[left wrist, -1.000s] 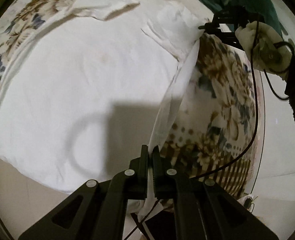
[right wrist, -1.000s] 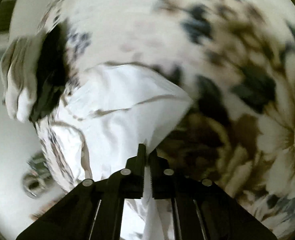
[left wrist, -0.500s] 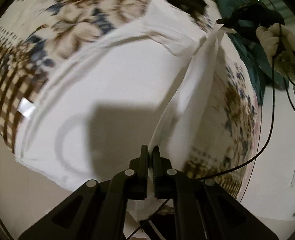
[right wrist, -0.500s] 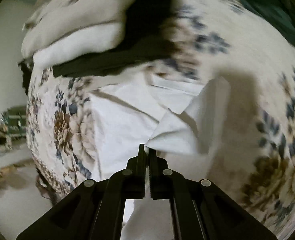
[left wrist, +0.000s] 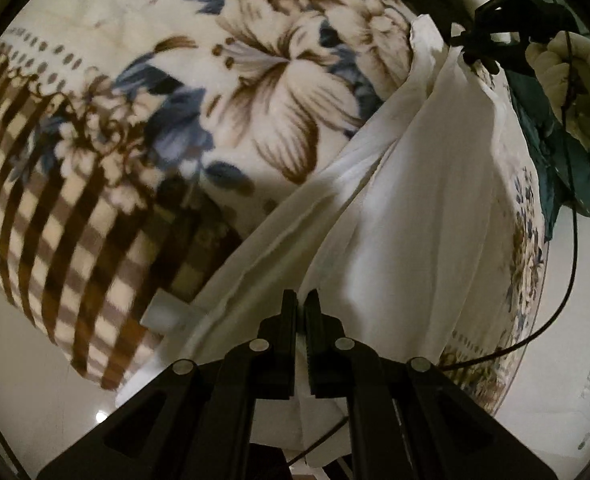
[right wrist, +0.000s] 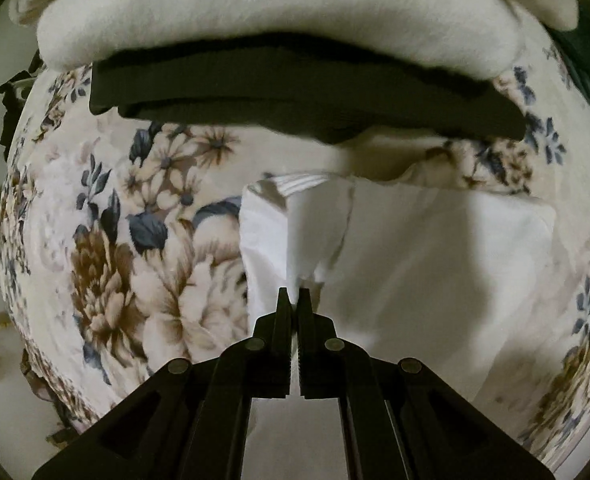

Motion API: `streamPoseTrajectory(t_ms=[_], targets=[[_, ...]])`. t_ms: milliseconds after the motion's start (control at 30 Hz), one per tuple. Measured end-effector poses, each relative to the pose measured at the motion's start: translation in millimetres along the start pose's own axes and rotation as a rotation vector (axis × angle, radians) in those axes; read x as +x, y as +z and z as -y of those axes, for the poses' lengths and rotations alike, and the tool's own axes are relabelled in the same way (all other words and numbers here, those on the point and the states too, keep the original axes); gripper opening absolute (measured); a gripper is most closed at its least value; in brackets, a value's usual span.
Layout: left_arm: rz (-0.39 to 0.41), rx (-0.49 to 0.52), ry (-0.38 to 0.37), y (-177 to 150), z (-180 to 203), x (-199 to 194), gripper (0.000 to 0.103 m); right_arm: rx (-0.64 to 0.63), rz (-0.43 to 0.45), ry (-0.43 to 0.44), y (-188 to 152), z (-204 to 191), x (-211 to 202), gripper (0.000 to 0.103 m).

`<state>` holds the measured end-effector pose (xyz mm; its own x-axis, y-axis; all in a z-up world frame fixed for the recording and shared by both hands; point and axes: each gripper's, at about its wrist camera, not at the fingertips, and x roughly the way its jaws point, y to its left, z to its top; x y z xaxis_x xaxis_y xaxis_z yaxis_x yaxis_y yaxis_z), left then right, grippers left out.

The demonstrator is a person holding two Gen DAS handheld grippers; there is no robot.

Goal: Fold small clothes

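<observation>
On my left wrist view, the floral blanket (left wrist: 143,128) fills the upper left, and my left gripper (left wrist: 300,300) sits low centre, fingers pinched nearly together on an edge of the white garment (left wrist: 415,200), which runs up toward the right gripper (left wrist: 461,42) at upper right. In the right wrist view, that gripper (right wrist: 293,296) is likewise clamped on the garment (right wrist: 435,248), right of centre. I judge I'm mid-fold, carrying one side across; next I should lower both edges evenly, then release.
</observation>
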<state>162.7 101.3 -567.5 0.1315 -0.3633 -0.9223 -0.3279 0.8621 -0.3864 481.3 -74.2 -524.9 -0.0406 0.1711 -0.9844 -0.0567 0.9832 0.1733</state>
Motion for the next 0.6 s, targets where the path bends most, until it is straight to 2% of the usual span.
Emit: streamPoseTrajectory(t_ms=[133, 167, 200, 233, 267, 300, 367, 467, 533, 600], targets=[[-0.050, 0.004, -0.007, 7.1, -1.9, 3.7, 0.005, 0.004, -0.045, 0.084, -12.8, 0.4, -10.6, 0.003], [-0.062, 0.011, 0.002, 9.8, -0.2, 3.8, 0.017, 0.003, -0.053, 0.105, -19.5, 2.4, -16.9, 0.004], [-0.072, 0.025, 0.014, 13.7, 1.8, 4.0, 0.031, 0.003, -0.052, 0.118, -27.1, 5.0, -24.3, 0.006], [-0.076, 0.037, 0.012, 16.1, 3.7, 2.5, 0.077, 0.003, -0.047, 0.127, -36.9, 9.0, -32.0, 0.008], [-0.074, 0.044, -0.004, 19.8, 5.7, -0.4, 0.103, 0.004, -0.045, 0.130, -46.7, 13.3, -39.3, 0.023], [-0.062, 0.046, -0.021, 22.7, 7.3, -5.1, 0.102, 0.003, -0.042, 0.128, -58.6, 17.7, -47.5, 0.055], [-0.025, 0.064, -0.017, 28.6, 12.5, -16.3, 0.103, -0.002, -0.021, 0.124, -85.5, 28.7, -63.1, 0.089], [0.037, 0.081, -0.006, 33.2, 18.1, -32.6, 0.103, -0.030, -0.029, 0.100, -132.2, 40.1, -76.1, 0.090], [0.056, 0.065, 0.002, 32.2, 15.8, -40.5, 0.103, -0.056, -0.062, 0.096, -172.9, 44.9, -73.9, 0.090], [0.089, 0.055, 0.041, 26.6, 13.0, -50.0, 0.103, -0.066, -0.114, 0.113, -218.2, 46.6, -62.6, 0.090]])
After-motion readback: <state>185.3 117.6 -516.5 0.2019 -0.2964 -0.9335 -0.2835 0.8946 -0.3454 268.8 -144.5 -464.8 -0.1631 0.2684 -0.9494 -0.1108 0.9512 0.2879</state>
